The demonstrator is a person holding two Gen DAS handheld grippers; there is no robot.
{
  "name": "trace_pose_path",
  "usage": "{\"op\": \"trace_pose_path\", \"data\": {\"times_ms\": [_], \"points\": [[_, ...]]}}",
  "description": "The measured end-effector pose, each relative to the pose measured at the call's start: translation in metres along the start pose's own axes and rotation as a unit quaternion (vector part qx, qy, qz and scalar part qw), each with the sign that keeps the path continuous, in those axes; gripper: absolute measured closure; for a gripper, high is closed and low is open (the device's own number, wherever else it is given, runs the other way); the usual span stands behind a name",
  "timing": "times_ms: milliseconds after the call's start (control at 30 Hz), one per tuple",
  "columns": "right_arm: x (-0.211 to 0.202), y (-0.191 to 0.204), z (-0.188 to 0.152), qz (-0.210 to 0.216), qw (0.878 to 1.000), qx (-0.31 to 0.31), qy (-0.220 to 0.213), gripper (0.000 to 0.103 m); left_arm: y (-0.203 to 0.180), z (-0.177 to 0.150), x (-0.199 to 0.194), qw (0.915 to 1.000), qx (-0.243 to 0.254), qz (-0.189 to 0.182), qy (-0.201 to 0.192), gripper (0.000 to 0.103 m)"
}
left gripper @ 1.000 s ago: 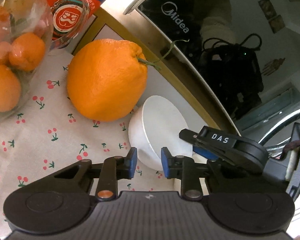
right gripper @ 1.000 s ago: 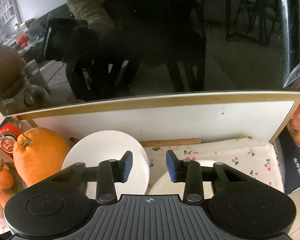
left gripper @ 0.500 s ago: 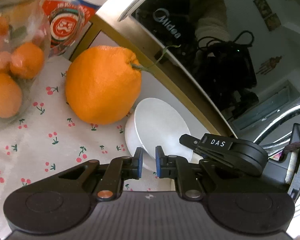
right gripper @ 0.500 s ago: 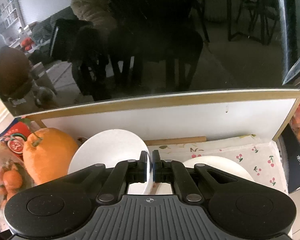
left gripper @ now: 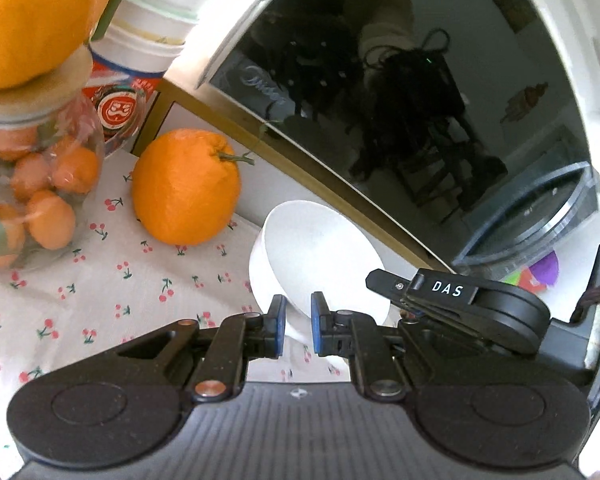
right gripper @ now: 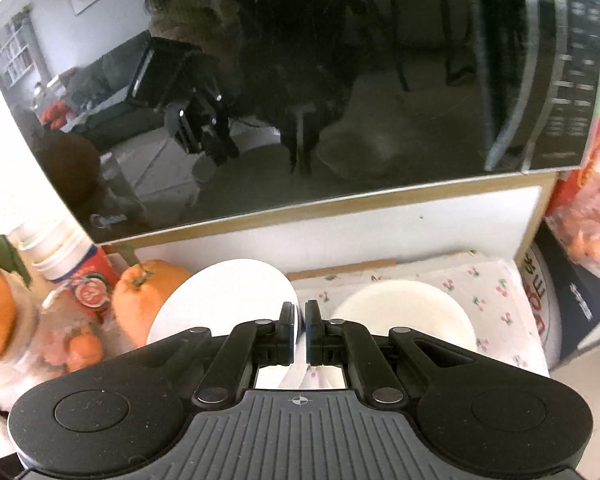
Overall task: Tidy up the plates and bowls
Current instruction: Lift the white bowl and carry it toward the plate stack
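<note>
A cherry-print cloth (left gripper: 100, 280) carries a large orange (left gripper: 186, 188), a jar of tangerines (left gripper: 32, 184) and a white plate (right gripper: 404, 312).

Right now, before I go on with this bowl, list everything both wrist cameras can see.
Bowl: one, white, tilted, rim pinched by both grippers.
Plate: one, white, on cloth right of the bowl.
Large orange: one, left of the bowl.
Jar: one, clear, small oranges inside, an orange on its lid.
Cup: one, red and white, behind the jar.
Cloth: one, white, cherry print.
Microwave: one, black door.
Left gripper: shut on the bowl.
Right gripper: shut on the bowl.
</note>
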State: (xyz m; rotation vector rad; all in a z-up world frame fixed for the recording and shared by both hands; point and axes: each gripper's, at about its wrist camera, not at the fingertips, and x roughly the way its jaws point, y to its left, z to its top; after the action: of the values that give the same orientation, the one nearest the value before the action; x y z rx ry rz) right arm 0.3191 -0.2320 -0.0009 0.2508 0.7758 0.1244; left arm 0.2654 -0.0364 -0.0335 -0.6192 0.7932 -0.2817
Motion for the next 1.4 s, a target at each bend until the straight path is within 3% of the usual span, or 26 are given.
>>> {"op": "trace_pose_path", "data": {"times_ms": [200,333,467,600,633,733,900,1233,1400], "points": [[-0.041,-0.007,-0.018,0.011,0.999,0.049,0.003,0.099,-0.012,-0.01,-0.029,0.9994,0.027,-0.003,0.023,0.091],[-0.073,-0.006,-0.036,0.046,0.996,0.075,-0.002,0.099,-0.023,-0.023,-0.048,0.997,0.048,-0.031,0.052,0.097],[-0.095,0.007,-0.054,0.034,0.998,0.051,-0.004,0.099,-0.031,-0.041,-0.057,0.9938,0.09,-0.026,0.06,0.097],[-0.106,-0.002,-0.061,0.036,0.998,0.05,-0.005,0.096,-0.013,-0.038,-0.057,0.9963,0.066,-0.013,0.054,0.092],[-0.106,-0.006,-0.061,0.039,0.998,0.053,-0.001,0.091,-0.013,-0.038,-0.056,0.9958,0.074,-0.009,0.054,0.089],[-0.099,-0.014,-0.059,0.038,0.998,0.056,0.013,0.091,-0.022,-0.037,-0.053,0.9923,0.113,0.009,0.051,0.076],[-0.082,-0.028,-0.062,0.041,0.996,0.068,0.03,0.072,-0.024,-0.029,-0.037,0.9884,0.135,0.034,0.059,0.054],[-0.032,-0.042,-0.066,0.034,0.995,0.075,0.057,0.071,-0.015,-0.025,0.005,0.9826,0.151,0.068,0.085,0.053],[-0.013,-0.042,-0.066,0.028,0.995,0.068,0.063,0.071,-0.016,-0.027,0.02,0.9793,0.162,0.08,0.091,0.059]]}}
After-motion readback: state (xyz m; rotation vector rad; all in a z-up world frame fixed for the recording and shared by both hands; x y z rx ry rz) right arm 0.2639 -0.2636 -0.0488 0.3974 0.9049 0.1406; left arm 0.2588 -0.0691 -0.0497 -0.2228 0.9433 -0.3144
